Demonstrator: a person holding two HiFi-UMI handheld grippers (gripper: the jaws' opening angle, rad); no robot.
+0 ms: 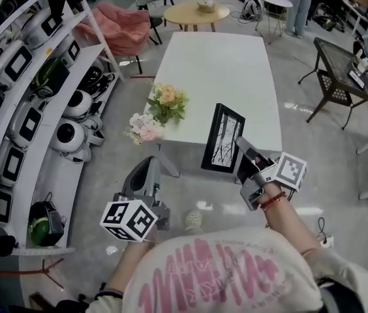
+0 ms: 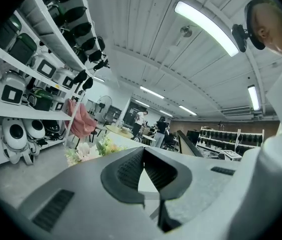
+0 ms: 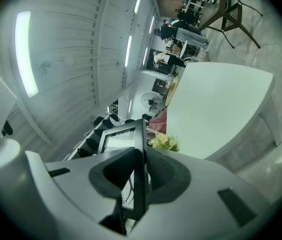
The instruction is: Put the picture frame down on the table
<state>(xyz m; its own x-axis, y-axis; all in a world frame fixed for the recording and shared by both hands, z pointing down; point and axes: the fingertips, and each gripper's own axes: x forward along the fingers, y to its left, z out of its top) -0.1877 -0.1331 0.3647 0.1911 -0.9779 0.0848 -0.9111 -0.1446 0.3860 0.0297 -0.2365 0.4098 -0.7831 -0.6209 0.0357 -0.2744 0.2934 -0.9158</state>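
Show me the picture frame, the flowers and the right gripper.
picture frame [image 1: 223,137], head view, middle of its picture.
flowers [image 1: 166,98], head view, on the yellow blooms.
right gripper [image 1: 239,142], head view, midway between its fingertips.

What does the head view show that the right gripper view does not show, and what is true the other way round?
Only the head view shows the left gripper, held over the floor beside the white table, and the person's printed shirt. Only the right gripper view shows the ceiling light and, from close by, the right gripper with its jaws shut on the thin black edge of the picture frame. Both show the frame, the table and the flowers.
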